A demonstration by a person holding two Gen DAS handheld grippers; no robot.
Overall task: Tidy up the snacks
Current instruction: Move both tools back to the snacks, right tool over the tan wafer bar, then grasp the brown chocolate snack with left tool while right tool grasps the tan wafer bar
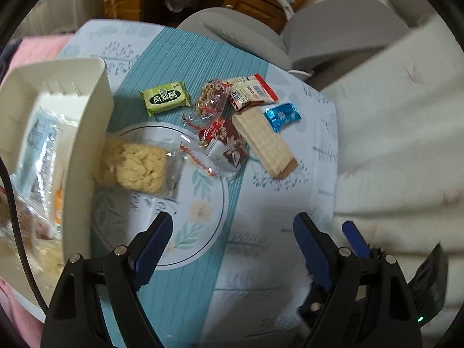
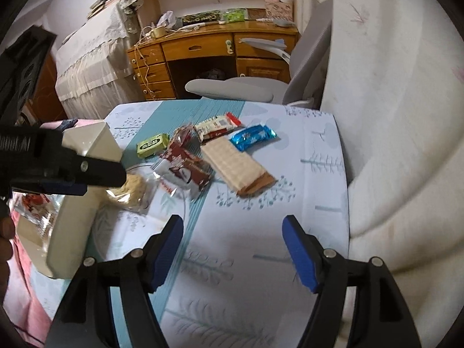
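Several wrapped snacks lie in a loose pile on the blue patterned tablecloth: a green pack (image 1: 166, 98) (image 2: 152, 145), a blue foil pack (image 1: 281, 114) (image 2: 252, 136), a pale wafer bar (image 1: 264, 142) (image 2: 235, 165), a red-brown pack (image 1: 229, 145) (image 2: 188, 168) and a red-and-white pack (image 1: 252, 90). A clear bag of pale crisp cake (image 1: 139, 165) rests on a floral plate (image 1: 203, 226). A cream bin (image 1: 87, 133) (image 2: 75, 226) at the left holds several packets. My left gripper (image 1: 233, 219) hovers open over the plate's edge, nothing between its fingers. My right gripper (image 2: 232, 220) is open above bare cloth, short of the pile.
A grey chair (image 2: 232, 87) stands behind the table and a wooden desk (image 2: 214, 49) beyond it. White bedding (image 2: 391, 116) borders the table's right edge. Pink cloth (image 1: 32, 49) lies at the left. A clear bag of red-wrapped sweets (image 1: 210, 98) sits in the pile.
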